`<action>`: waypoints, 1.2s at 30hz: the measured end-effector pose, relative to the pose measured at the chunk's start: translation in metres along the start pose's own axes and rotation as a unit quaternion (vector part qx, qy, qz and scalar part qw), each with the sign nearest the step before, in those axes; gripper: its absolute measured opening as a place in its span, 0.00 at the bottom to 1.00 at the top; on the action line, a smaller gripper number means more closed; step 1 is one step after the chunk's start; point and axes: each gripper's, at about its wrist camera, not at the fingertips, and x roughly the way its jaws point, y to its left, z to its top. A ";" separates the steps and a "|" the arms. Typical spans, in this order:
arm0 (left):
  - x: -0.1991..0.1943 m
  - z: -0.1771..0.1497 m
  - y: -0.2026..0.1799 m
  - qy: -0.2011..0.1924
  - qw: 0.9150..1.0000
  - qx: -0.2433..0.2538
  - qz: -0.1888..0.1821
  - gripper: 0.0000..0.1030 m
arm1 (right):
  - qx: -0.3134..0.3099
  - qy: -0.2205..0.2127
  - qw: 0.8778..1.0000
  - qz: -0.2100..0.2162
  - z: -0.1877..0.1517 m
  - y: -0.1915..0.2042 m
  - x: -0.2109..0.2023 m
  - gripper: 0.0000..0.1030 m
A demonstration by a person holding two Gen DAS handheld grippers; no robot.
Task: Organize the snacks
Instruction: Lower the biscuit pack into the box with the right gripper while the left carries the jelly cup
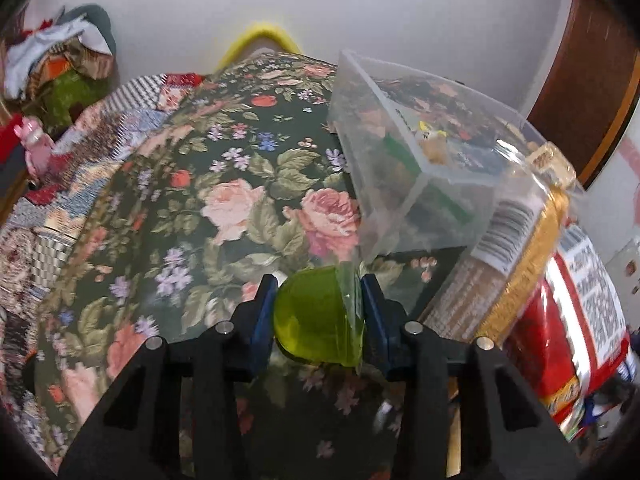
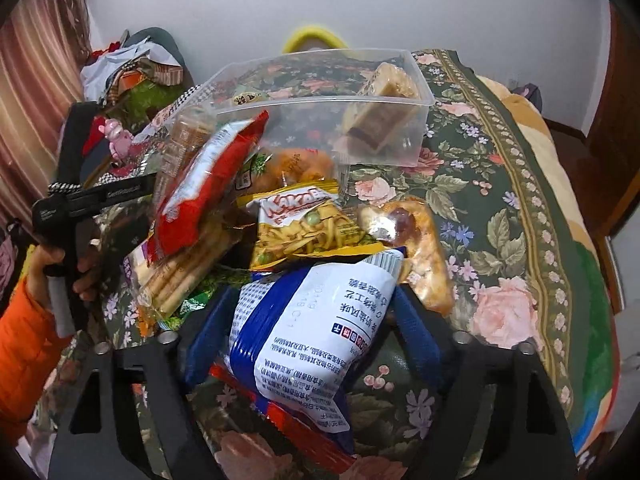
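My left gripper [image 1: 320, 312] is shut on a green jelly cup [image 1: 316, 320], held above the floral cloth just left of the clear plastic box [image 1: 400, 184]. My right gripper [image 2: 312, 320] is shut on a blue and white snack bag [image 2: 312, 336] in front of a pile of snacks. The pile holds a yellow noodle snack bag [image 2: 304, 224], a red bag [image 2: 200, 196], a biscuit stick pack [image 2: 180, 276] and a wrapped pastry [image 2: 416, 248]. The clear box [image 2: 320, 120] stands behind the pile and holds a wrapped cake [image 2: 380, 104].
The floral cloth [image 1: 200, 208] covers the surface. A gold-edged cracker pack [image 1: 512, 248] and a red bag [image 1: 560, 344] lie right of my left gripper. Clothes and a pink toy [image 1: 36, 144] sit at the far left. The left gripper body [image 2: 80, 200] shows in the right wrist view.
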 end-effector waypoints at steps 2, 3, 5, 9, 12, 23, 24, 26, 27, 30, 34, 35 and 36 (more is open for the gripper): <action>-0.009 -0.004 -0.001 -0.005 1.000 0.006 0.003 0.39 | -0.001 -0.001 1.000 0.002 0.000 -0.002 0.000 0.66; -0.016 -0.006 -0.001 -0.008 1.000 0.008 0.002 0.39 | 0.001 -0.002 1.000 0.005 0.000 -0.003 -0.001 0.65; -0.025 -0.009 -0.001 -0.013 1.000 0.010 0.003 0.39 | -0.003 -0.003 1.000 0.007 -0.001 -0.002 -0.002 0.62; -0.047 -0.010 -0.006 -0.028 0.999 0.015 0.003 0.39 | -0.011 -0.006 1.000 0.009 -0.002 0.000 -0.004 0.58; -0.061 -0.008 -0.011 -0.039 0.999 0.019 0.000 0.39 | -0.004 -0.008 1.000 0.014 -0.002 -0.002 -0.006 0.55; -0.110 0.011 -0.036 -0.093 0.995 0.040 -0.008 0.39 | -0.002 -0.061 0.998 -0.012 0.011 -0.023 -0.048 0.54; -0.114 0.014 -0.038 -0.099 0.994 0.040 -0.009 0.39 | -0.003 -0.066 0.998 -0.014 0.014 -0.024 -0.052 0.54; -0.120 0.019 -0.043 -0.108 0.993 0.040 -0.014 0.39 | -0.003 -0.079 0.997 -0.018 0.020 -0.026 -0.059 0.54; -0.123 0.022 -0.046 -0.113 0.993 0.041 -0.017 0.39 | -0.002 -0.086 0.996 -0.018 0.023 -0.027 -0.062 0.54; -0.129 0.030 -0.054 -0.126 0.991 0.045 -0.021 0.39 | -0.001 -0.105 0.994 -0.014 0.034 -0.028 -0.067 0.54; -0.132 0.041 -0.065 -0.137 0.989 0.050 -0.027 0.39 | -0.010 -0.134 0.991 -0.011 0.053 -0.024 -0.071 0.54; -0.131 0.043 -0.066 -0.138 0.989 0.050 -0.028 0.39 | -0.012 -0.139 0.990 -0.010 0.055 -0.023 -0.072 0.54; -0.130 0.047 -0.069 -0.140 0.988 0.051 -0.030 0.39 | -0.013 -0.145 0.989 -0.009 0.060 -0.022 -0.071 0.54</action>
